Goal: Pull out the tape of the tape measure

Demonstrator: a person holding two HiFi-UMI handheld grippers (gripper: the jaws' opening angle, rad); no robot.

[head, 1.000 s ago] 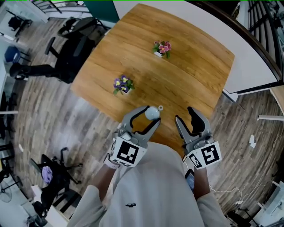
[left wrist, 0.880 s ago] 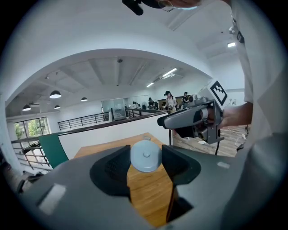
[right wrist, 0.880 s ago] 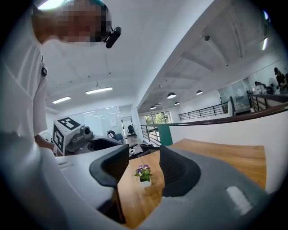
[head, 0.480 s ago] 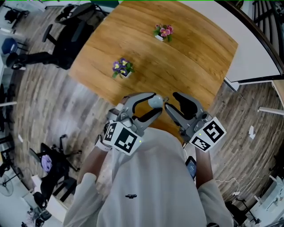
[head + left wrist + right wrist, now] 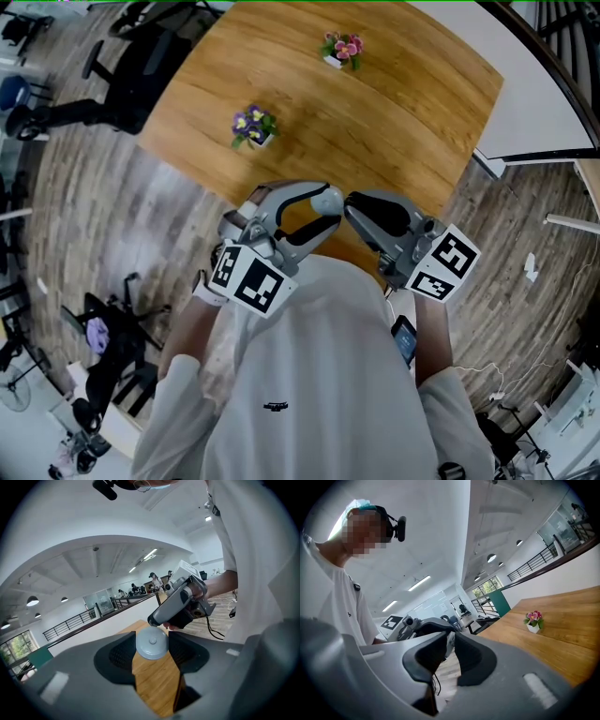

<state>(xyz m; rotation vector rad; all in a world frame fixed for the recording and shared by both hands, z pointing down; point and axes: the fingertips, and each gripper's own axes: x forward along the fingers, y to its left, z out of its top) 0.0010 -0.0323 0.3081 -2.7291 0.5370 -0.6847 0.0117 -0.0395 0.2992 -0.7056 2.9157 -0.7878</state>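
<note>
Wood counter [image 5: 394, 122]: two small flowers [image 5: 251, 125] on it, well apart from the work.
Tape measure [image 5: 325, 200]: small round pale grey case. We see it off the counter, in the air over the near edge, at the person's chest.
Left gripper [image 5: 317, 210]: fingers [image 5: 117, 656] clamp the case from two opposite sides of its rim, flat face turned to that gripper's camera.
Right gripper [image 5: 451, 645]: fingers [image 5: 473, 656] closing, with a slim gap between them. In the head view the tips sit right at the case's side. A pale sliver shows in the gap; we cannot tell if it is the pull tab or if the pads touch it.
Handling: we judge the case light, hard and smooth, so it may spin or slip between the pads. We expect the tape to be thin, bendy and sprung to snap back.
Where to hold: keep the case by its rim as now and pinch only the tab at the tape's end, not the case.
Pose: both grippers raised close to the chest, tips converging. The left points forward and right, the right points across to the left, marker cubes toward the person.
Risk: we think a weak pinch lets the tab slide out.
</note>
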